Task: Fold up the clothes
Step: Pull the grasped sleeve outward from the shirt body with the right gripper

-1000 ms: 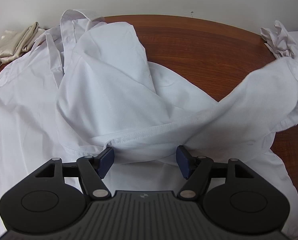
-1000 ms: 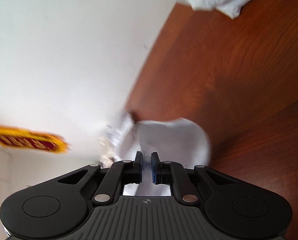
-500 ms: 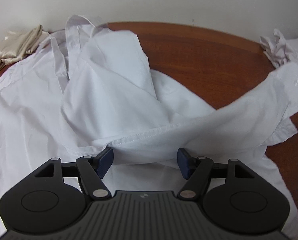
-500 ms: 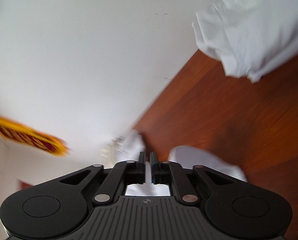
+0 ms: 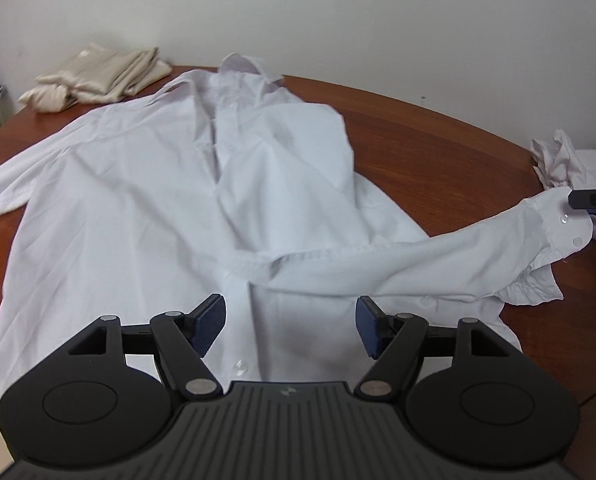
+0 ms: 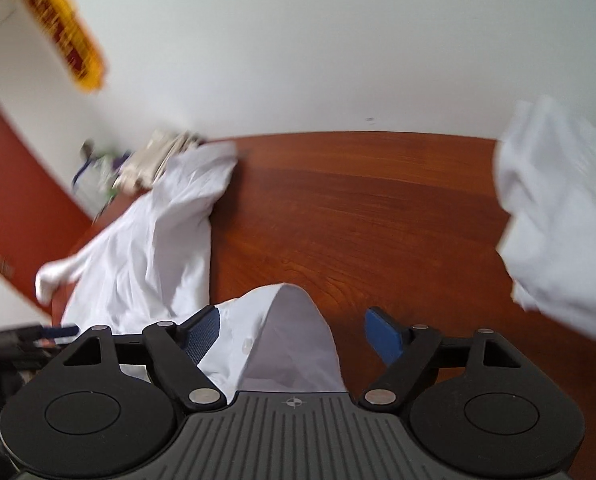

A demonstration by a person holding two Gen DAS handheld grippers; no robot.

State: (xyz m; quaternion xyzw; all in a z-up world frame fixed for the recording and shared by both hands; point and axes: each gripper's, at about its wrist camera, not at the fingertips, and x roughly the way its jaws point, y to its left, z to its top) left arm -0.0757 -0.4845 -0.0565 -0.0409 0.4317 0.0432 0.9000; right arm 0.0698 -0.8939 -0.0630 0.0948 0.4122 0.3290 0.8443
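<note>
A white shirt (image 5: pixel 138 200) lies spread on the brown wooden table (image 5: pixel 437 140), collar at the far side. My left gripper (image 5: pixel 289 314) hovers open above the shirt's near hem with nothing between its pads. One sleeve (image 5: pixel 417 260) stretches right to its buttoned cuff (image 5: pixel 557 224), where a fingertip of my right gripper (image 5: pixel 591 200) shows. In the right wrist view my right gripper (image 6: pixel 292 322) has its jaws opening, and the cuff (image 6: pixel 274 344) lies loose between them, not pinched.
Folded beige cloth (image 5: pixel 98 76) sits at the table's far left. A crumpled white garment (image 5: pixel 569 156) lies at the right edge, blurred in the right wrist view (image 6: pixel 557 208). A white wall stands behind, with a red-and-yellow banner (image 6: pixel 62 28) and a red door (image 6: pixel 14 208).
My right gripper rolled upright and opened, letting go of the cuff. The sleeve has sunk onto the table. My left gripper rose and drew back, so more of the shirt shows.
</note>
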